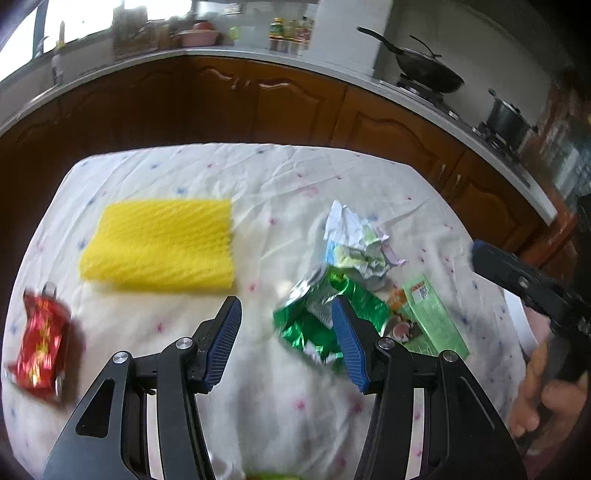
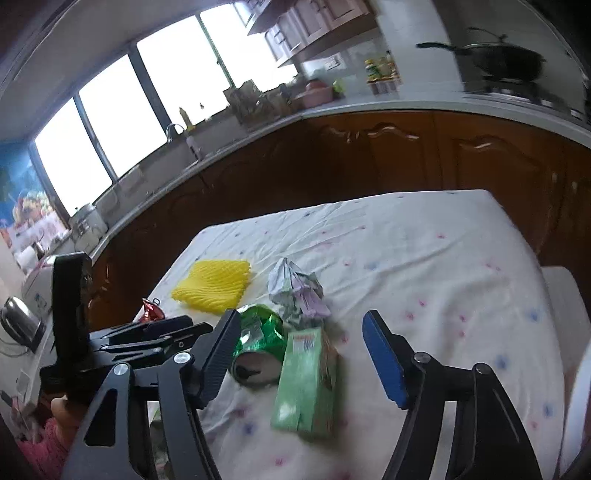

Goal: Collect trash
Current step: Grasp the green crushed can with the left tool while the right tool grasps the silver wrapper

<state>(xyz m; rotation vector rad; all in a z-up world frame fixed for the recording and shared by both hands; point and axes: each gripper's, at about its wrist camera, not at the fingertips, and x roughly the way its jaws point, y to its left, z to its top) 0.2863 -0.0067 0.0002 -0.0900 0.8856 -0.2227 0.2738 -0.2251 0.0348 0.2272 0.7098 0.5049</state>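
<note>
Home kitchen. Evidence — curved grey countertop (image 1: 303, 64) over brown wooden cabinet doors (image 1: 295, 107), black wok (image 1: 428, 70) and a steel pot (image 1: 508, 120) on a gas stove, sink faucet (image 2: 173, 130) below large windows (image 2: 122, 122), bottled condiments (image 1: 291, 33) by the wall.

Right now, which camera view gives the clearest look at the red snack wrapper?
The left wrist view: the red snack wrapper lies in full on the tablecloth at the left edge, though slightly blurred. The right wrist view shows only a small red corner of it, mostly hidden behind the left gripper.
</note>
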